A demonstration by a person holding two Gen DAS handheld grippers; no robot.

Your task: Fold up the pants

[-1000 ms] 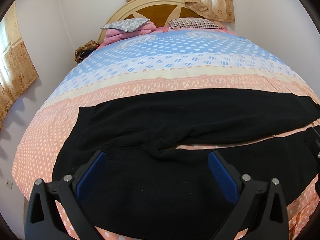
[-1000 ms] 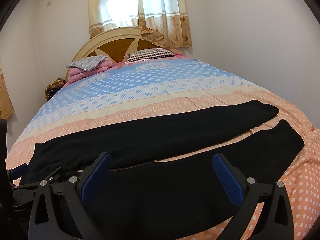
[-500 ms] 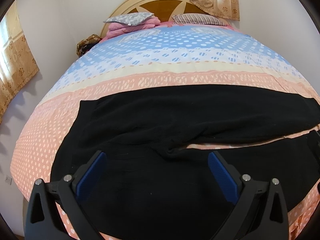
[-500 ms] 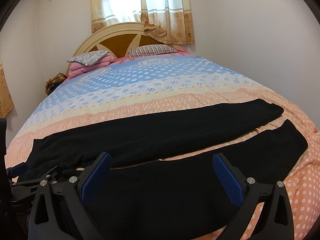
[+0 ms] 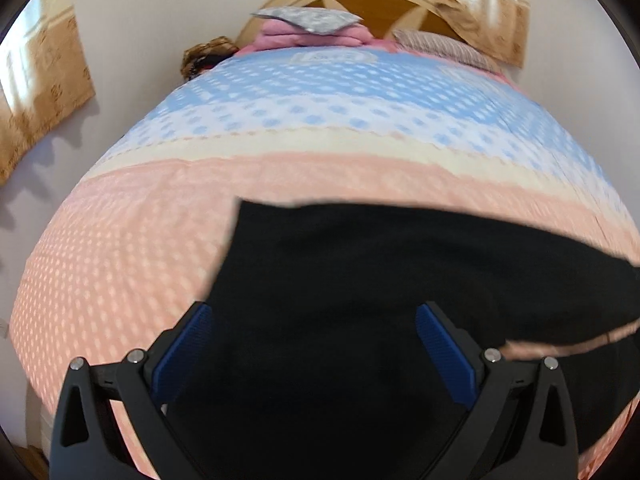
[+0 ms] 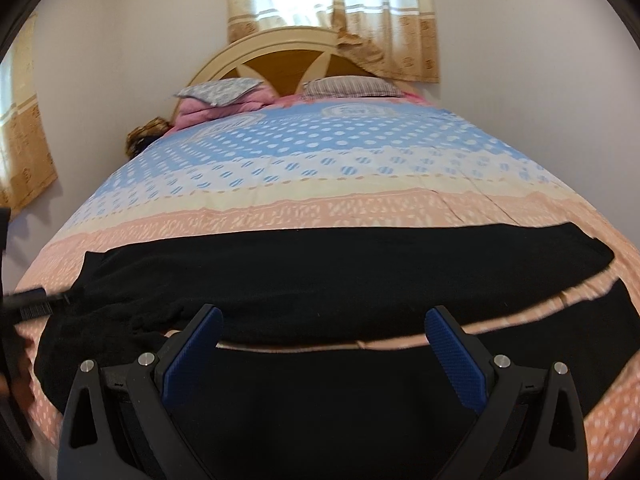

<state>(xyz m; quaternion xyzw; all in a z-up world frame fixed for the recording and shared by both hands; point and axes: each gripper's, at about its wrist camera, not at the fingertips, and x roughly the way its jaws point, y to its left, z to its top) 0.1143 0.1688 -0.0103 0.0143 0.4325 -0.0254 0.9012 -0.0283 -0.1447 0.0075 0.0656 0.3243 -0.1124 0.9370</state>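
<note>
Black pants (image 6: 320,276) lie flat across the foot of the bed, waist to the left, the two legs spread apart to the right. In the left wrist view the pants (image 5: 380,280) fill the lower half, with the waist corner at upper left. My left gripper (image 5: 314,320) is open and empty, just above the waist area. My right gripper (image 6: 324,324) is open and empty above the near leg. The left gripper (image 6: 36,304) shows at the left edge of the right wrist view, by the waist.
The bed cover (image 6: 320,152) is striped blue, cream and pink with dots. Pillows (image 6: 348,86) and a pink blanket (image 6: 216,110) lie by the wooden headboard (image 6: 280,56). Walls stand close on both sides, and curtains (image 6: 332,4) hang behind the headboard.
The left gripper has swung left toward the waist end and moved closer to the pants; its view is blurred by motion. The right gripper has shifted left along the near leg.
</note>
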